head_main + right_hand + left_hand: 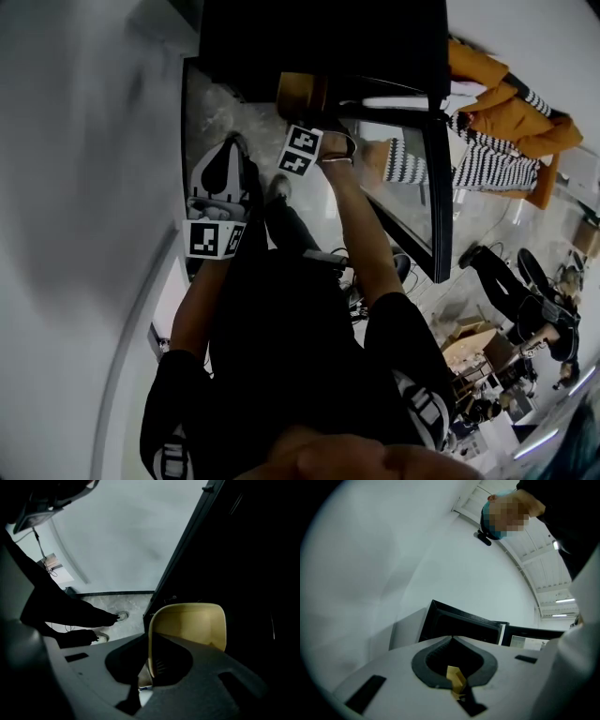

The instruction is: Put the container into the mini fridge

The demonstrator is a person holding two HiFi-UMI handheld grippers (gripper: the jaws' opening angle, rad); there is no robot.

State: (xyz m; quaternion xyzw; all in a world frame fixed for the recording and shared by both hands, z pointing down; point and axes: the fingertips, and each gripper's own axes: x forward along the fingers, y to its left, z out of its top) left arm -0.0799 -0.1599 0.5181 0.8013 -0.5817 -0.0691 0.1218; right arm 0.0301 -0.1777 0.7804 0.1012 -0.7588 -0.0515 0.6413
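Note:
The black mini fridge [319,37] is at the top of the head view, and the dark frame of its open door [439,197] runs down the right side. My right gripper [311,111] is shut on the rim of a tan container [300,94] held at the fridge mouth. In the right gripper view the container [192,623] sits upright between the jaws of the right gripper [149,667], against the dark fridge interior [248,573]. My left gripper [232,145] hangs left of the fridge, shut and empty. In its own view the left gripper [452,638] has the fridge [459,625] behind it.
A white wall fills the left side. An orange jacket and striped cloth [506,112] lie at the right, with cardboard boxes and clutter [478,342] lower right. My own shoes [119,617] stand on the grey floor just before the fridge.

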